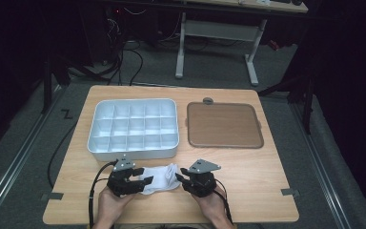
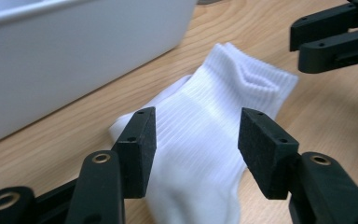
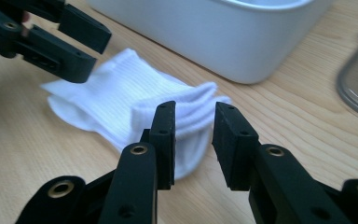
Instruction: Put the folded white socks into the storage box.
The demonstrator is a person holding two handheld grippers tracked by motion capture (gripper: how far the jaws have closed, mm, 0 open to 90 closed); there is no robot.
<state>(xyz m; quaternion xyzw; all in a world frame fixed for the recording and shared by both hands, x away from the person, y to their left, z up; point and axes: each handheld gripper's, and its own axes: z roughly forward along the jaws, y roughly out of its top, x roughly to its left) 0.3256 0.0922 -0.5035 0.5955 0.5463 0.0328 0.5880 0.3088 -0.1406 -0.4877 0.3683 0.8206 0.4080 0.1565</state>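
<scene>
A white ribbed sock (image 1: 159, 177) lies folded on the wooden table near its front edge, between my two grippers. My left gripper (image 1: 143, 175) is at the sock's left end. In the left gripper view its jaws (image 2: 196, 140) stand apart over the sock (image 2: 205, 116), and the pads do not press on it. At the sock's right end is my right gripper (image 1: 181, 175). Its jaws (image 3: 193, 135) leave a narrower gap just short of the sock's cuff (image 3: 191, 109), with nothing pinched between them.
A white compartment tray (image 1: 131, 153) stands just behind the sock, with its front wall close to both grippers. A brown flat tray (image 1: 224, 125) lies to its right. Bare wood runs along the table's front and right.
</scene>
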